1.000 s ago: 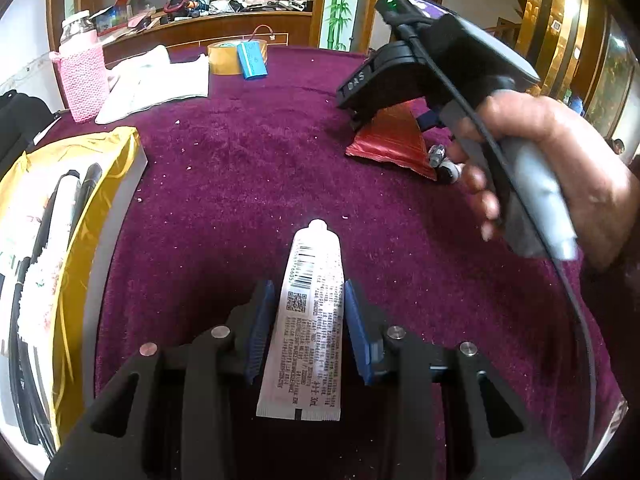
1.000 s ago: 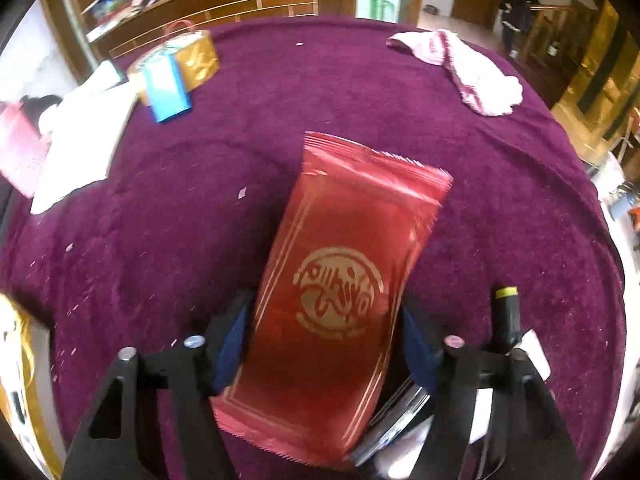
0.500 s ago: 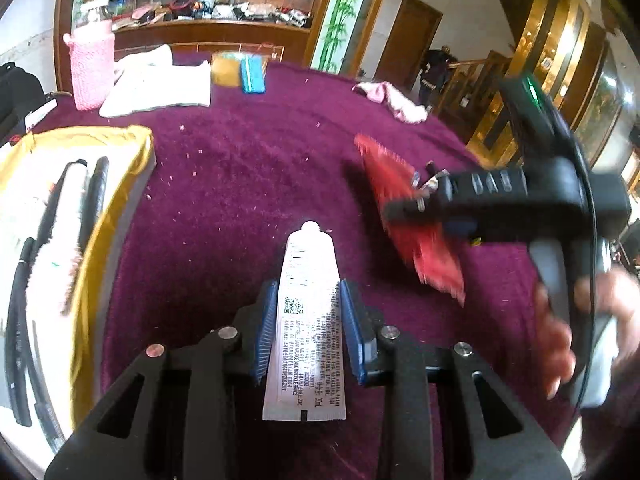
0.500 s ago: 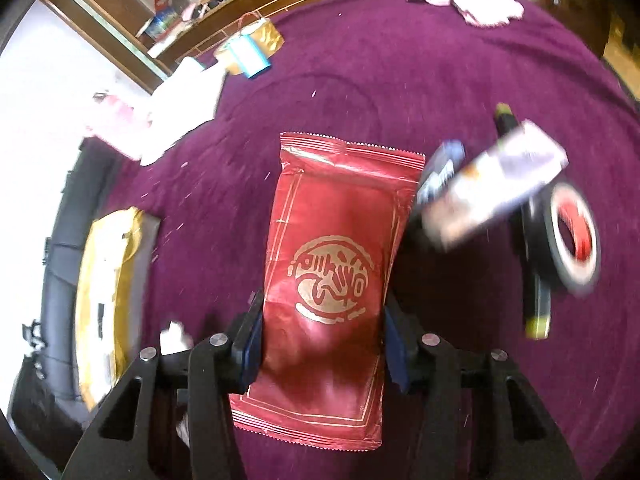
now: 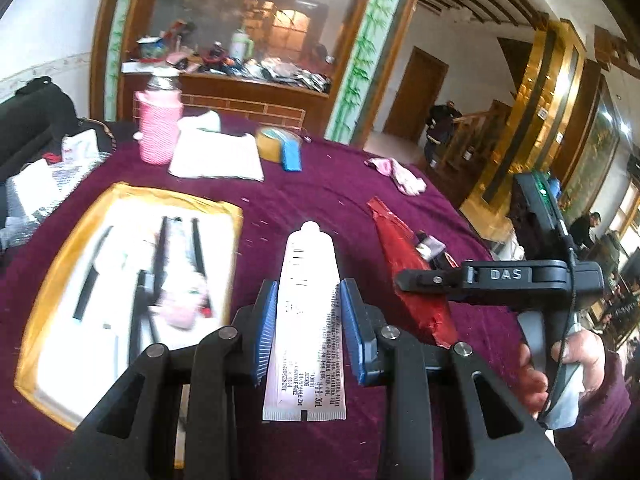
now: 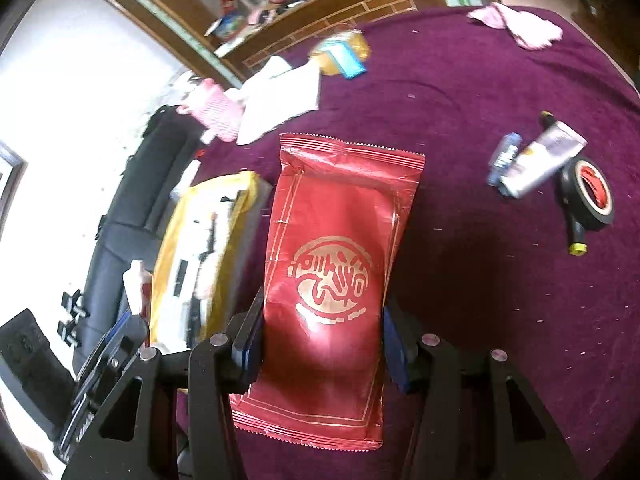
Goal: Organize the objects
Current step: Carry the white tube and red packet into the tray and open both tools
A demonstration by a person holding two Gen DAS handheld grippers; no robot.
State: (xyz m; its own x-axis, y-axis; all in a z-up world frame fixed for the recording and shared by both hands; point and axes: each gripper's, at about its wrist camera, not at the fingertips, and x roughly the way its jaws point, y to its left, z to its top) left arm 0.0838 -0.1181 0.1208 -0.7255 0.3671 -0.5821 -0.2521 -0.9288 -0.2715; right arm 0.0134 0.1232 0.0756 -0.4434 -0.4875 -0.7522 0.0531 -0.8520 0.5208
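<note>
My left gripper point(image 5: 308, 324) is shut on a white tube point(image 5: 306, 320) with black print, held above the purple tablecloth just right of a yellow-rimmed tray point(image 5: 36, 320). The tray holds combs and other small items. My right gripper point(image 6: 320, 340) is shut on a red foil packet point(image 6: 336, 264) with a gold emblem, lifted above the cloth. That packet point(image 5: 404, 264) and the right gripper also show in the left wrist view, to the right of the tube. The tray point(image 6: 168, 240) lies left of the packet in the right wrist view.
A black tape roll point(image 6: 588, 196), a silver tube point(image 6: 540, 160) and a marker lie on the cloth at the right. At the far side are a pink cup point(image 5: 158, 132), white cloth point(image 5: 216, 156), yellow tape roll point(image 5: 272, 142) and pink rag point(image 5: 400, 172).
Both grippers have risen from the cloth with their objects. The left one has moved toward the tray. The right one has lifted the red packet away from the tape roll and tube.
</note>
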